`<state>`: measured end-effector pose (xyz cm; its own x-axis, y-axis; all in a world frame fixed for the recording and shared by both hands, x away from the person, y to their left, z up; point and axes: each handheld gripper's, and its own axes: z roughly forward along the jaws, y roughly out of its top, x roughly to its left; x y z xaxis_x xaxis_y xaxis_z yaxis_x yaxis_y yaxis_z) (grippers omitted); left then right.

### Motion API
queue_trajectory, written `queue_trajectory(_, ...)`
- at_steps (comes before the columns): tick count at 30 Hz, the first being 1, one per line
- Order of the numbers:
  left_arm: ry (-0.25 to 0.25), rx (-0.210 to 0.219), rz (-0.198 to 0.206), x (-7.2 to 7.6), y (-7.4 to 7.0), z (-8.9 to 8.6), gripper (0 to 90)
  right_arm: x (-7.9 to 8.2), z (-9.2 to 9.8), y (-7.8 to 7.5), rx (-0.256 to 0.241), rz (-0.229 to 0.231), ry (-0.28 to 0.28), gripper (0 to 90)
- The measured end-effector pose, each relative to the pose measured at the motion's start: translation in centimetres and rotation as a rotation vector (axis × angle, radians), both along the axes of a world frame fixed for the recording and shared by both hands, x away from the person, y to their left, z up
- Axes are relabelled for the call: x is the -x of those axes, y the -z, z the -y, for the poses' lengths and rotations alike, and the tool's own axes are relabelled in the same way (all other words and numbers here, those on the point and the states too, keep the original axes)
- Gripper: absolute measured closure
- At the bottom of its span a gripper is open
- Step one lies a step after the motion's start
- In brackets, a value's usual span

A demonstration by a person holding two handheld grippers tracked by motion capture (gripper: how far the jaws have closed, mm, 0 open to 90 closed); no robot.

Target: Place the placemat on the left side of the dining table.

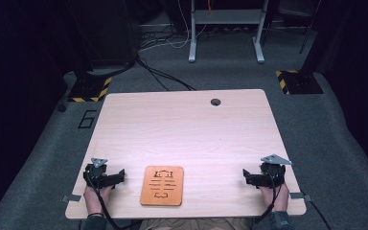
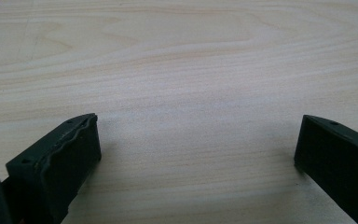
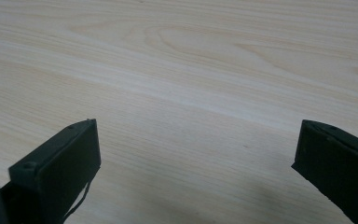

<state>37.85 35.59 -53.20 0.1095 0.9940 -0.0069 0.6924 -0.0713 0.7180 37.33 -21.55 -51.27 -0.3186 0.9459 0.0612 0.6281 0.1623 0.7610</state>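
The table point(image 1: 187, 129) is pale wood with wavy grain. The board point(image 1: 162, 185) is orange-brown, cut with dark lines and bracket shapes. Both grippers point(image 1: 120, 176) point(image 1: 246, 176) are black, their top plates grey.

The board point(image 1: 162, 185) lies on the table point(image 1: 187, 124) between left claw point(image 1: 120, 176) and right claw point(image 1: 246, 176).

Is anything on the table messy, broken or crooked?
Nothing stands out. The brown board lies flat and whole near the table's front edge, about square with it. The left gripper and right gripper rest open either side, touching nothing.
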Motion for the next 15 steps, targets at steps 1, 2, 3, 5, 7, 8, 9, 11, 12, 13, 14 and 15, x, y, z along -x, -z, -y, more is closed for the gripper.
queue_trajectory(1, 0.000, 0.000, 0.000, 0.0, 0.0, 0.0, 0.0, 0.0, -0.3, -0.1, -0.002, -0.001, -0.007, 0.0)
queue_trajectory(2, 0.000, 0.000, 0.000, 0.0, 0.0, 0.0, 0.0, 0.1, -0.5, -0.2, -0.003, -0.002, -0.015, 0.0)
queue_trajectory(3, 0.001, -0.001, 0.002, 0.0, 0.0, 0.0, 0.0, 0.1, -0.8, -0.3, -0.008, 0.000, -0.021, 0.0)
queue_trajectory(5, 0.001, 0.000, 0.000, 0.0, 0.0, 0.0, 0.1, 0.1, -1.3, -0.4, -0.009, 0.002, -0.030, 0.0)
queue_trajectory(7, 0.001, -0.001, 0.001, 0.0, 0.0, 0.0, 0.1, 0.2, -1.7, -0.5, -0.015, 0.002, -0.041, 0.0)
queue_trajectory(8, 0.001, 0.000, 0.000, 0.0, 0.0, 0.0, 0.1, 0.1, -2.0, -0.6, -0.019, 0.001, -0.047, 0.0)
queue_trajectory(9, 0.002, 0.000, 0.002, 0.0, 0.0, 0.0, 0.1, 0.1, -2.2, -0.6, -0.018, -0.001, -0.051, 0.0)
queue_trajectory(11, 0.002, -0.001, 0.001, 0.0, 0.0, 0.0, 0.0, 0.1, -2.6, -0.7, -0.015, -0.005, -0.061, 0.0)
queue_trajectory(12, 0.002, 0.000, 0.000, 0.0, 0.0, 0.0, 0.1, 0.1, -2.8, -0.7, -0.016, -0.007, -0.067, 0.0)
queue_trajectory(13, 0.002, 0.000, 0.000, 0.0, 0.0, 0.0, 0.1, 0.1, -3.0, -0.8, -0.018, -0.008, -0.072, 0.0)
queue_trajectory(14, 0.002, 0.000, 0.000, 0.0, 0.0, 0.0, 0.2, 0.1, -3.0, -0.8, -0.018, -0.008, -0.072, 0.0)
queue_trajectory(15, 0.003, 0.000, 0.000, 0.0, 0.0, 0.0, 0.2, 0.1, -3.1, -0.8, -0.011, -0.008, -0.075, 0.0)
